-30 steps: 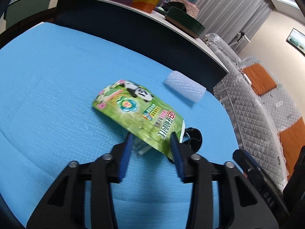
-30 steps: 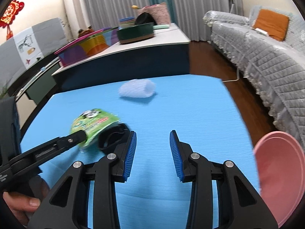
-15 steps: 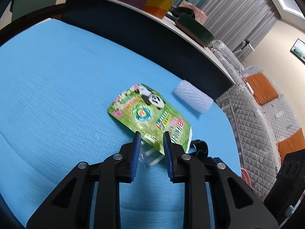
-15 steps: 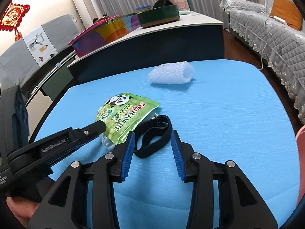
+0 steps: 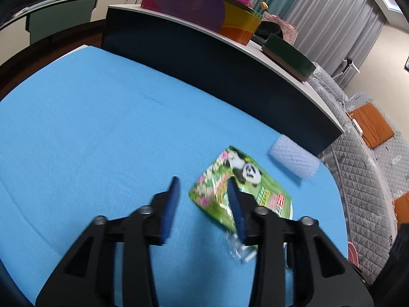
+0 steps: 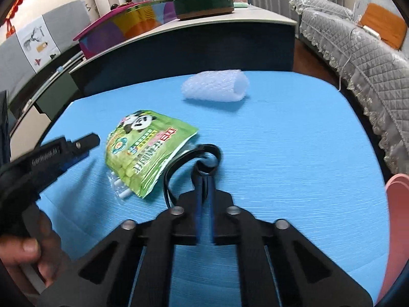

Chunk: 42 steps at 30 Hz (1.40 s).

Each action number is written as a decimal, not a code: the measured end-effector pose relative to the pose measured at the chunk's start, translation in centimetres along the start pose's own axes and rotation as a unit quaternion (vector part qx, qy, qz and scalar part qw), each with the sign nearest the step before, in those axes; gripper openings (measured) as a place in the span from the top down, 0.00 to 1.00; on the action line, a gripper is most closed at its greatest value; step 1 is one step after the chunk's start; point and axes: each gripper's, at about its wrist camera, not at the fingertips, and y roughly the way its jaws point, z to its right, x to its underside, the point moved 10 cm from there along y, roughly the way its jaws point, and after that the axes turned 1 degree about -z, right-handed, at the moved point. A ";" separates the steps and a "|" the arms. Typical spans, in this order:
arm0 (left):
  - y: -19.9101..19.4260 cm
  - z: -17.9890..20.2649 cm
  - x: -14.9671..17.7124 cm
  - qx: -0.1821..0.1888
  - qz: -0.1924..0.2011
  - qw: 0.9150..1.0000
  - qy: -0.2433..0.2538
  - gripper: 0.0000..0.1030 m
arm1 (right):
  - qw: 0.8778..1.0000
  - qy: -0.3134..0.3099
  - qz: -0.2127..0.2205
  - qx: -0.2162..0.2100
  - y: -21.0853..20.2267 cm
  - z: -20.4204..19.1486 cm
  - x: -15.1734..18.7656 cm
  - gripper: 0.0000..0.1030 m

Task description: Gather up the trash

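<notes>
Where the black band (image 6: 194, 163) lies on the blue table (image 6: 294, 153), its near loop is pinched between the blue pads of the right gripper (image 6: 204, 176), whose jaws have just been closing and now sit tight together on it. The rest of the band curls to the left and touches the edge of the green panda bag (image 6: 145, 151). The bag lies flat on the table. A small clear wrapper with white sticks (image 6: 120, 189) peeks out from under the bag's near corner.

On the other side of the bag is the left gripper (image 5: 203, 202). Its jaws have just been opening and stand apart. Nothing is between them; in the left wrist view one finger crosses in front of the bag, while the other is over bare table. A hand (image 6: 28, 253) holds this gripper.

Behind the bag, well apart from it, lies a white bubble wrap roll (image 6: 217, 87). A pink bowl (image 6: 396, 217) shows at the table's right edge, far from the bag.
</notes>
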 end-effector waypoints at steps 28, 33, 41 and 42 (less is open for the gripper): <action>3.4 4.4 0.0 0.010 -0.072 0.986 0.151 0.66 | 0.999 0.015 0.030 0.014 -3.5 4.9 -0.7 0.97; 2.3 4.5 1.0 0.016 -0.077 0.984 0.159 0.71 | 0.999 0.014 0.039 0.015 -4.7 4.9 -0.5 0.97; 2.8 4.8 0.9 0.015 -0.062 0.984 0.166 0.67 | 0.998 0.013 0.052 0.019 -7.1 5.0 0.2 0.97; 3.2 4.7 1.0 0.008 -0.064 0.983 0.171 0.67 | 0.998 0.011 0.054 0.020 -7.4 5.0 0.3 0.97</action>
